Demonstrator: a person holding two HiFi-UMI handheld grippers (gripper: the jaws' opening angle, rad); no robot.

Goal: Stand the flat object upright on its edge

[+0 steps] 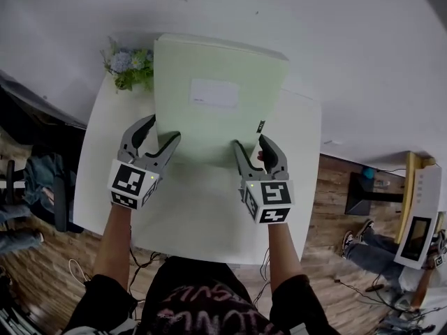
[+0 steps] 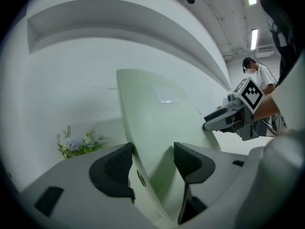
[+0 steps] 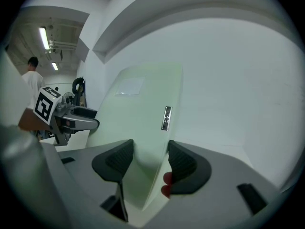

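My left hand-held gripper (image 1: pixel 162 128) and right hand-held gripper (image 1: pixel 251 142) each clamped the pale green flat book (image 1: pixel 209 128), tilted up over the white bench (image 1: pixel 202 208).

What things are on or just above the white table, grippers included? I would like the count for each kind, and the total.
Pale green flat object: 1
Flower bunch: 1
Grippers: 2, the left gripper and the right gripper
Total: 4

Lab-like workspace: ceiling strip lights (image 2: pixel 254 38), floor cables (image 1: pixel 75 269)
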